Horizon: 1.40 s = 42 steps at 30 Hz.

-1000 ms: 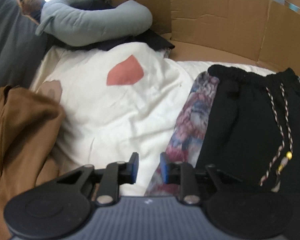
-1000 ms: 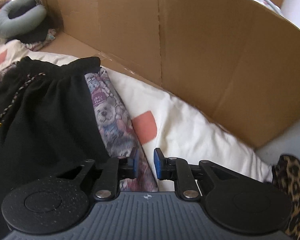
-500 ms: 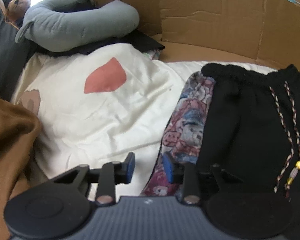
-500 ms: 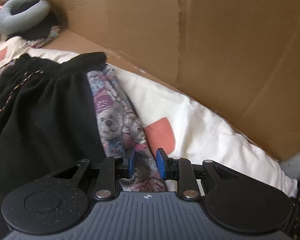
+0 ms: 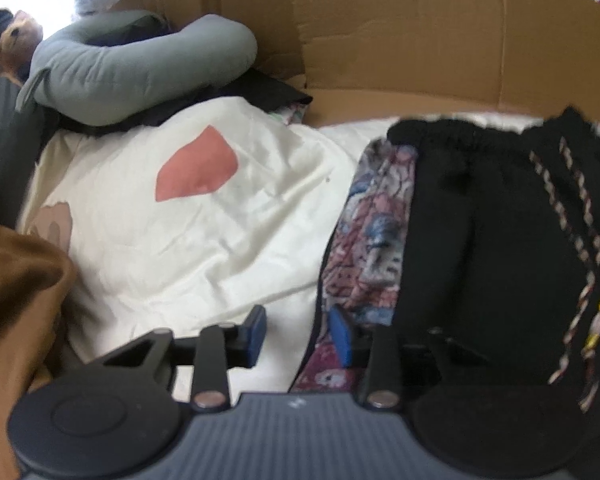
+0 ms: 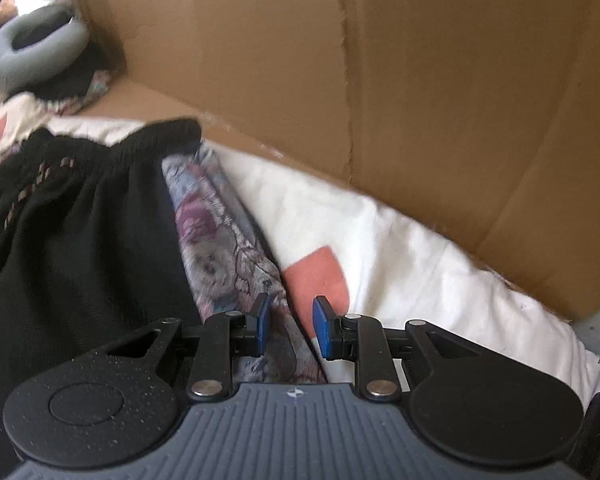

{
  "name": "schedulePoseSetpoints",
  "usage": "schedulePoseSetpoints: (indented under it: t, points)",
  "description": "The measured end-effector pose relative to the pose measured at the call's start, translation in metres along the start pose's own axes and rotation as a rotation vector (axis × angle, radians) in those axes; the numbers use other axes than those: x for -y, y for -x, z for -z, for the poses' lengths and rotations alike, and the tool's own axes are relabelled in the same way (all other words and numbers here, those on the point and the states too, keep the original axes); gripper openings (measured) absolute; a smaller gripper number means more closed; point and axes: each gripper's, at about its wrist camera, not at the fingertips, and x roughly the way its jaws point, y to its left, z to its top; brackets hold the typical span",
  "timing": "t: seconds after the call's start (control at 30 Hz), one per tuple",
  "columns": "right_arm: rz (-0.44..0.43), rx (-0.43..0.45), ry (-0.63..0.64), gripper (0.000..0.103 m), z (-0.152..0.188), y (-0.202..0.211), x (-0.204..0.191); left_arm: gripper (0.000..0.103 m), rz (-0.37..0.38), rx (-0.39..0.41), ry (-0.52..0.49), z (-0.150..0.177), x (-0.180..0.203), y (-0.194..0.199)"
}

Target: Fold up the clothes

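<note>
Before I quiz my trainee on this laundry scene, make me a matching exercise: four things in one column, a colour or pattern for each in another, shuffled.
Things:
1. shorts
2. neck pillow
3. cloth under the shorts
4. bedding

Colours:
a. cream with salmon patches
b. black with a braided drawstring
c. grey-green
d. pink and blue cartoon print

Pairs: 1-b, 2-c, 3-d, 4-a
</note>
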Motion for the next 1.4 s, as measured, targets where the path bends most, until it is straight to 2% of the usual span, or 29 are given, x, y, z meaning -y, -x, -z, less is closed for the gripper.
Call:
schedulePoseSetpoints:
  t: [0.1, 0.3, 0.4, 0.47, 0.5, 0.57, 0.67, 0.77, 0.83, 1.0, 1.13, 1.2, 1.23, 1.3, 1.4]
  points:
    - [0.002, 0.005, 0.013, 0.029, 0.001, -0.001, -0.004, 0.036, 0.029, 0.031, 0.01, -0.004, -0.001, 0.005]
    - [0.002, -0.013, 0.072, 0.029, -0.003, -0.006, -0.01, 0.035, 0.039, -0.006, 0.02, -0.007, 0.004, -0.01]
    - [-0.002, -0.018, 0.069, 0.029, -0.004, -0.007, -0.009, 0.03, 0.036, -0.014, 0.016, -0.006, 0.008, -0.015]
    - [0.001, -0.016, 0.075, 0.025, -0.003, -0.006, -0.011, 0.026, 0.056, -0.031, 0.015, -0.006, 0.011, -0.015]
    - [-0.001, -0.015, 0.085, 0.019, -0.001, -0.005, -0.013, 0.026, 0.076, -0.044, 0.022, -0.006, 0.011, -0.016]
    - [0.001, -0.018, 0.102, 0.016, -0.001, -0.005, -0.018, 0.026, 0.085, -0.054, 0.011, -0.006, 0.011, -0.017]
    - [0.005, -0.026, 0.118, 0.007, -0.003, -0.007, -0.021, 0.008, 0.102, -0.069, -0.007, -0.01, 0.012, -0.018]
    - [0.053, -0.013, 0.176, 0.004, -0.004, -0.004, -0.026, 0.004, 0.067, -0.051, -0.021, -0.013, 0.009, -0.013]
    - [0.086, 0.008, 0.17, 0.003, -0.006, 0.0, -0.023, 0.004, 0.036, -0.032, -0.013, -0.014, 0.0, -0.011]
    - [0.137, 0.007, 0.192, 0.003, -0.006, -0.002, -0.022, 0.005, 0.011, -0.045, -0.043, -0.012, -0.004, -0.02]
    - [0.149, -0.01, 0.101, 0.005, -0.01, -0.01, -0.013, 0.014, -0.02, -0.038, -0.03, -0.017, -0.003, -0.016]
    - [0.136, -0.01, 0.046, 0.008, -0.016, -0.007, -0.009, 0.025, -0.033, -0.025, -0.017, -0.019, -0.004, -0.012]
    - [0.133, 0.0, 0.039, 0.019, -0.018, -0.004, -0.007, 0.025, -0.037, -0.016, -0.016, -0.019, -0.004, -0.009]
    - [0.141, 0.034, 0.044, 0.032, -0.021, 0.006, -0.007, 0.025, -0.033, 0.014, -0.005, -0.023, -0.004, -0.002]
    - [0.125, 0.084, 0.022, 0.035, -0.024, 0.02, -0.007, 0.025, -0.022, 0.064, 0.037, -0.03, -0.005, 0.008]
